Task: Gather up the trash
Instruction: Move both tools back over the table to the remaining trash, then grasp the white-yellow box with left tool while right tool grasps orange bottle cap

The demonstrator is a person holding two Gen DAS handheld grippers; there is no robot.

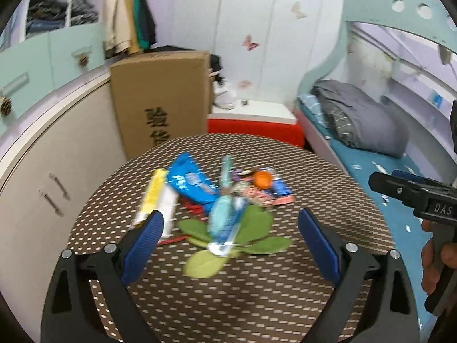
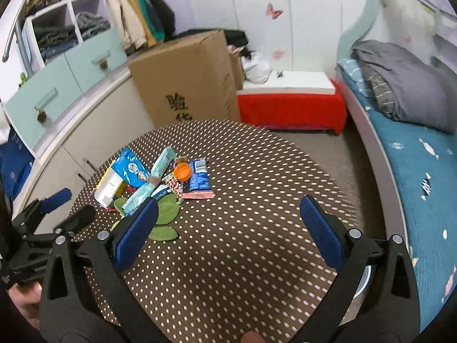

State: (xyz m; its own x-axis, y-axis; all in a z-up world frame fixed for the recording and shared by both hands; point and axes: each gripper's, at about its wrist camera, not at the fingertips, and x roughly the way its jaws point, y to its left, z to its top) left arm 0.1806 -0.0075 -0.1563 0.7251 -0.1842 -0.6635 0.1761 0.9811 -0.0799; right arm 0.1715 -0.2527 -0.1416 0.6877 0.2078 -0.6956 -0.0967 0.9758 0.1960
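Observation:
A heap of trash lies on the round dotted table (image 1: 257, 300) (image 2: 257, 200): a blue snack bag (image 1: 191, 183) (image 2: 130, 168), a yellow and white carton (image 1: 157, 197) (image 2: 110, 184), a pale teal wrapper (image 1: 224, 217) (image 2: 161, 163), an orange cap (image 1: 262, 178) (image 2: 182, 171), a blue and red packet (image 2: 198, 183) and green leaves (image 1: 228, 237) (image 2: 164, 217). My left gripper (image 1: 230, 218) is open just short of the leaves, nothing between its fingers. My right gripper (image 2: 230, 208) is open over bare table, to the right of the heap.
A cardboard box (image 1: 160, 97) (image 2: 185, 83) and a red stool (image 1: 257, 128) (image 2: 291, 108) stand behind the table. A cabinet (image 1: 42, 171) runs along the left, a bed (image 2: 422, 157) along the right. The other gripper's handle, held by a hand (image 1: 437, 254), shows at the right edge.

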